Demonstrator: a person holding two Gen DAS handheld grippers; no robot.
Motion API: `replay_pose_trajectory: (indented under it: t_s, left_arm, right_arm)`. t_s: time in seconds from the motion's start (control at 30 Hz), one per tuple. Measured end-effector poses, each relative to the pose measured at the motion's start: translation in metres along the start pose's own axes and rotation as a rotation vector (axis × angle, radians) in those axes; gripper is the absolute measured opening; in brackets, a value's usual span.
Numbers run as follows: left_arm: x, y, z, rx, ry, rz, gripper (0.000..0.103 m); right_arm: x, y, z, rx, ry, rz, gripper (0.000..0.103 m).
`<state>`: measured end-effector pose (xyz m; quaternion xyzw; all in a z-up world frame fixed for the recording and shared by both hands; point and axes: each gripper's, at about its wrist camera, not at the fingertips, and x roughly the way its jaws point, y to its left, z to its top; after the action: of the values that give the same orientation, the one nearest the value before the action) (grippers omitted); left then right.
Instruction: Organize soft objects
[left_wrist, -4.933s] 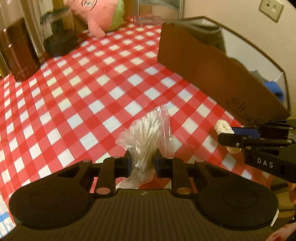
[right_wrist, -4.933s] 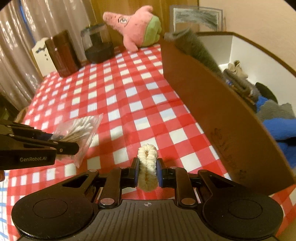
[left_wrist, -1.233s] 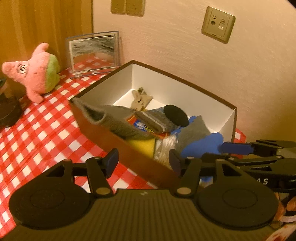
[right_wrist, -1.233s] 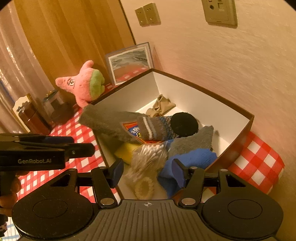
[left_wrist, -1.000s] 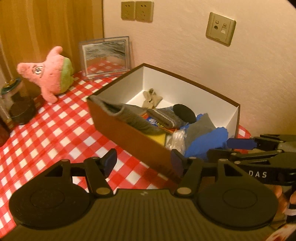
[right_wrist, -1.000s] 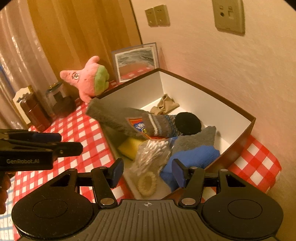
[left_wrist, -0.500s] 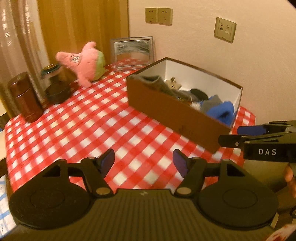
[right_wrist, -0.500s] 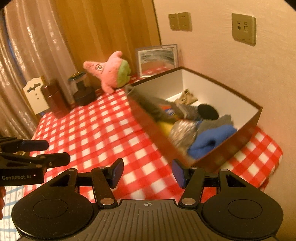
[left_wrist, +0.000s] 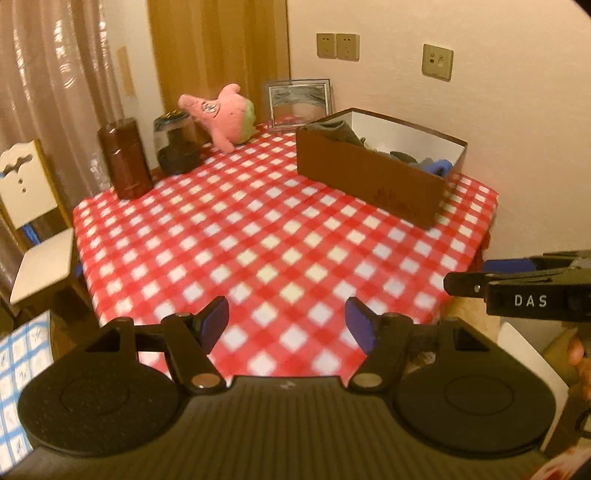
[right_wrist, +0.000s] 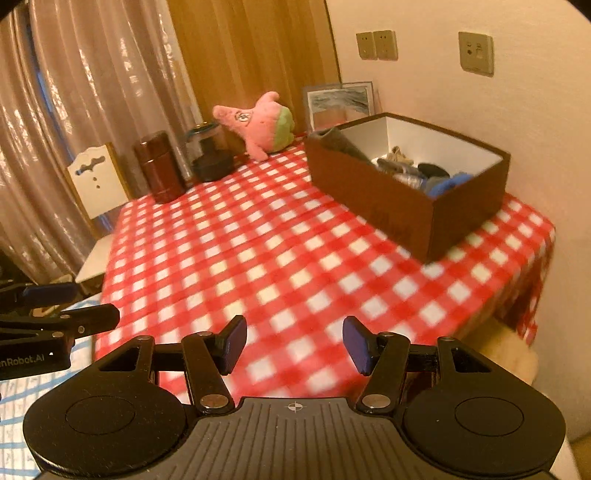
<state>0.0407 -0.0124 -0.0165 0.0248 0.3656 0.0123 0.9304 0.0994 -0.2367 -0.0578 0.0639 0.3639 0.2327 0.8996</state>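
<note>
Now both tools hang back over the near edge of the red-and-white checked worktop (right_wrist: 295, 236), and each is empty. The left tool (left_wrist: 288, 319) has its blue-padded jaws spread wide, having just been opening, with only cloth showing between them. The right tool (right_wrist: 291, 341) stands moderately parted and grips nothing either.

Soft things already gathered, a grey sock, a blue cloth and a dark round piece among them, lie inside the brown cardboard box with the white lining (right_wrist: 406, 206), which sits at the far right of the worktop beside the wall. Its long axis runs diagonally away from both tools.

One soft thing is outside the box: the pink star-shaped plush toy with a green patch (right_wrist: 260, 123), leaning at the far edge, just left of the box. It lies well ahead of both tools; I cannot say which hand is nearer. If it counts, reaching it means crossing the whole cloth.
</note>
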Motion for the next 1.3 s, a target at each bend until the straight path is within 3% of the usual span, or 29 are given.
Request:
replay_pose_trajectory:
  t_s: [0.23,0.47,0.73,1.3]
  left_arm:
    - [-0.067,0.014,-0.062,-0.018,0.029,-0.001,0.067]
    - [-0.115,0.014,-0.09,-0.041,0.058,-0.015,0.067]
    - [-0.136,0.007,-0.093,-0.078,0.063,0.0,0.067]
    - [-0.136,-0.033,-0.077,-0.076,0.061,0.003,0.067]
  right_arm:
    - [-0.051,0.041,-0.068,0.037,0.026,0.002,0.058]
    - [-0.099,0.072,-0.099,0.016,0.043,0.017,0.058]
    - [-0.131,0.087,-0.104,-0.033,0.029,0.037,0.058]
    - [-0.153,0.059,-0.096,-0.039,0.024,0.055,0.058]
